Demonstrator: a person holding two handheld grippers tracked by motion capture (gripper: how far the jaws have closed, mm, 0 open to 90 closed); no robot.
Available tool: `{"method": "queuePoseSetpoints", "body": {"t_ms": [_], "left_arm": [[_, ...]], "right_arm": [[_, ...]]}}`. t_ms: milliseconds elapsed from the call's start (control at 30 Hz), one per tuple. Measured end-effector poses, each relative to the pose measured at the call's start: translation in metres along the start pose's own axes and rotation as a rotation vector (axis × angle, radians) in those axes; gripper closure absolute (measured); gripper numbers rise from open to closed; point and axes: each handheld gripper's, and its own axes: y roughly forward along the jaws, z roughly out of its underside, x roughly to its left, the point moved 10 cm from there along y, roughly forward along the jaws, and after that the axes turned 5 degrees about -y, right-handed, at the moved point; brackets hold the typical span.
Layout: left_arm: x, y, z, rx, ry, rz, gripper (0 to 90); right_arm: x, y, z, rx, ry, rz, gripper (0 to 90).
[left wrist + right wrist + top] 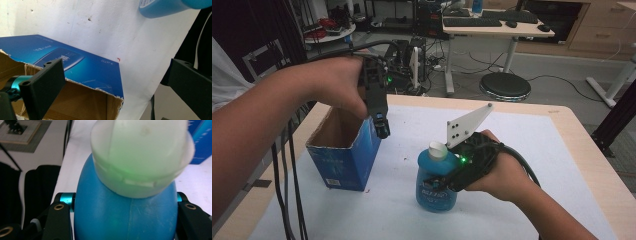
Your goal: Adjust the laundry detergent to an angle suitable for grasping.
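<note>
The blue bottle point(435, 181) is standing upright at lower centre, long axis vertical, white cap point(438, 149) pointing up, with the right claw point(451, 172) clamping its body. It looks gripped but not yet boxed. The left claw point(381, 125), jaws apart, is hovering over the open blue box point(346, 159) on the tabletop point(532, 150).

The high view is dim and slightly soft, with even room light from overhead and only faint shadows under the blue box point(347, 150) and the blue bottle point(436, 182). The white table cover point(522, 165) looks grey-blue rather than bright. In the left gripper view the cover is brighter and sharp, while the near black jaws are soft. In the right gripper view the bottle's white cap point(142, 155) is blurred, with a faint green glow on it.
</note>
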Motion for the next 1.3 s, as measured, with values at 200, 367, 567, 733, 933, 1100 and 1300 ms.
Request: {"method": "queuePoseSetpoints", "body": {"t_ms": [200, 367, 567, 733, 933, 1100, 1300], "left_arm": [[-0.001, 0.001, -0.001, -0.005, -0.004, 0.005, 1.8], [-0.001, 0.002, 0.000, -0.004, -0.004, 0.006, 1.8], [0.000, 0.002, 0.001, -0.002, -0.006, 0.005, 1.8], [-0.001, 0.002, 0.000, -0.006, -0.004, 0.008, 1.8], [0.000, 0.001, 0.000, -0.003, -0.003, 0.004, 1.8], [-0.002, 0.000, -0.001, -0.002, 0.002, 0.002, 1.8], [-0.003, -0.001, -0.003, -0.001, 0.004, -0.001, 1.8]], "right_arm": [[0.010, 0.006, 0.005, 0.021, -0.030, -0.060, 41.7], [0.012, 0.012, 0.010, 0.029, -0.024, -0.070, 41.6], [0.014, 0.015, 0.011, 0.023, -0.021, -0.079, 41.6], [0.013, 0.014, 0.012, 0.010, -0.017, -0.080, 41.5], [0.013, 0.013, 0.015, 0.004, -0.011, -0.079, 41.2], [0.013, 0.013, 0.015, 0.005, -0.011, -0.081, 40.8], [0.013, 0.012, 0.015, -0.005, -0.009, -0.086, 39.7]]}}
